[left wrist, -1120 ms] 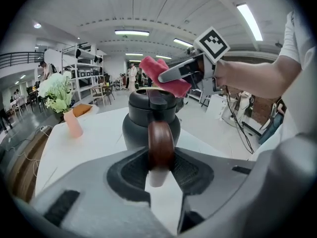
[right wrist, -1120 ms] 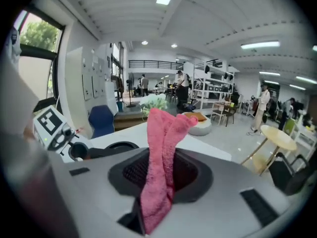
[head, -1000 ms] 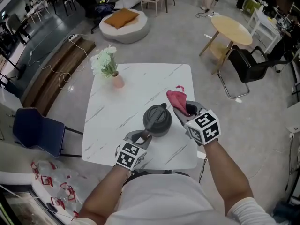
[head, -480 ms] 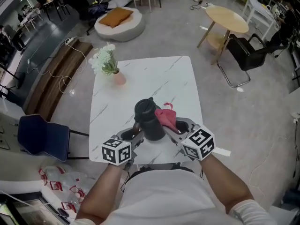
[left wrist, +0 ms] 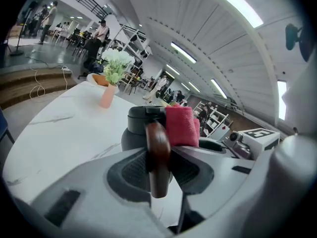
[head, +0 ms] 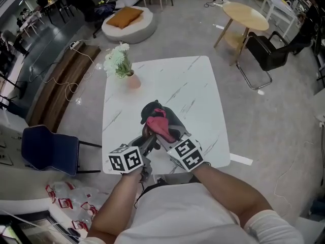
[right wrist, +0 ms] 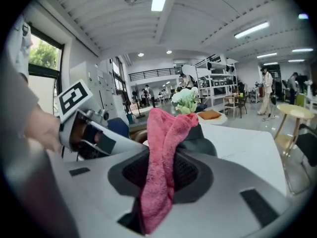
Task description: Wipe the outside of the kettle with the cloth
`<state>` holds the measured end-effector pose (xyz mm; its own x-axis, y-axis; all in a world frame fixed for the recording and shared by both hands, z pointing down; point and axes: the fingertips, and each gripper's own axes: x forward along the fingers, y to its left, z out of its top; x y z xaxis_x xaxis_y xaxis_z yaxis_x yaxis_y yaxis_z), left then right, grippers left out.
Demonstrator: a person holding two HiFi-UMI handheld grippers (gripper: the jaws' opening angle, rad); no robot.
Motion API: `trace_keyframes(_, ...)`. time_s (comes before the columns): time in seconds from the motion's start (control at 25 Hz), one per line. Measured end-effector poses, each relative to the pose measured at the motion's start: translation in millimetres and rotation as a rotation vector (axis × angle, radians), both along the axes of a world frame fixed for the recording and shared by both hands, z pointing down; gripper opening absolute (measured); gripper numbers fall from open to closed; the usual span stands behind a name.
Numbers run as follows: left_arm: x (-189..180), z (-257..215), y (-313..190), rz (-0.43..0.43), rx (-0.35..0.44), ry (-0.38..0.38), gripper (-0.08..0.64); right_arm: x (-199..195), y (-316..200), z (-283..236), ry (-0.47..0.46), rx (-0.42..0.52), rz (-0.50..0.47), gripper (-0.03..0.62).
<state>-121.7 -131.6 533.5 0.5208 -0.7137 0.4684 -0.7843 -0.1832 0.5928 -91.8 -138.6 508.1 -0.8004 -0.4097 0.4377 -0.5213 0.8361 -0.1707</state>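
Gripping the kettle (head: 151, 109) by its brown handle (left wrist: 158, 152), the left gripper (head: 146, 144) has its jaws closed on that handle, with the kettle at the near part of the counter (head: 177, 80). The right gripper (head: 170, 138) has its jaws clamped on the pink cloth (right wrist: 161, 157), which lies against the kettle's upper side, just beside the handle. A flower vase (head: 133, 80) stands well beyond the kettle.

Grey floor (head: 274, 126), round wooden table (head: 246, 15), black chair (head: 266, 55), blue chair (head: 48, 149)
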Motion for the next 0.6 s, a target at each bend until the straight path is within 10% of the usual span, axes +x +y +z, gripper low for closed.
trace_keyframes(0.6, -20, 10, 7, -0.025, -0.02, 0.081, 0.124, 59, 31, 70, 0.301, 0.021, -0.036, 0.109)
